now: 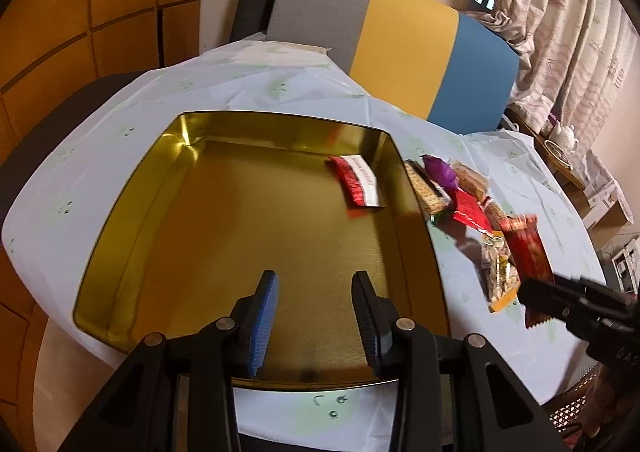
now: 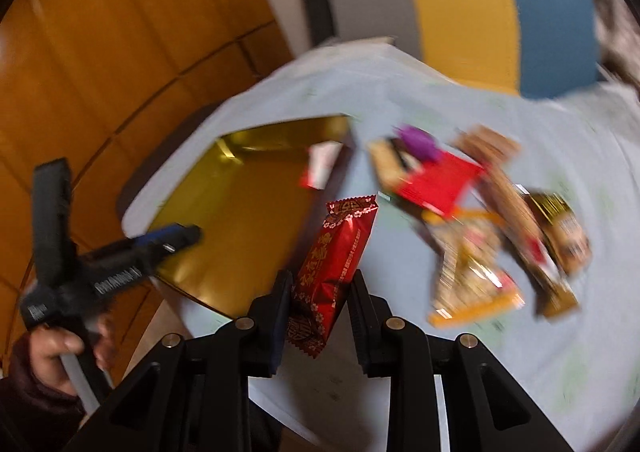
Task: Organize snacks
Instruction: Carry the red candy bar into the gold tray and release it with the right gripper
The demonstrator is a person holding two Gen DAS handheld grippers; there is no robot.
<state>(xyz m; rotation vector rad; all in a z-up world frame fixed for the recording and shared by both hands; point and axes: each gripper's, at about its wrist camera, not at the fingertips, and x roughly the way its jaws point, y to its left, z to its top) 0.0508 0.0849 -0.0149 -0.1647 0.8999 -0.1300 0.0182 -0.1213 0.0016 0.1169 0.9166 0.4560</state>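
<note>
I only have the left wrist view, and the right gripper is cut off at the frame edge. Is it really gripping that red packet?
Observer: Yes. The right gripper is shut on the red snack packet, pinching its lower half.
Operator: What's behind my left gripper?
Observer: A hand in a dark sleeve grips the handle of the left gripper.
Operator: Any packet markings?
Observer: Gold print and small white flowers.
</note>
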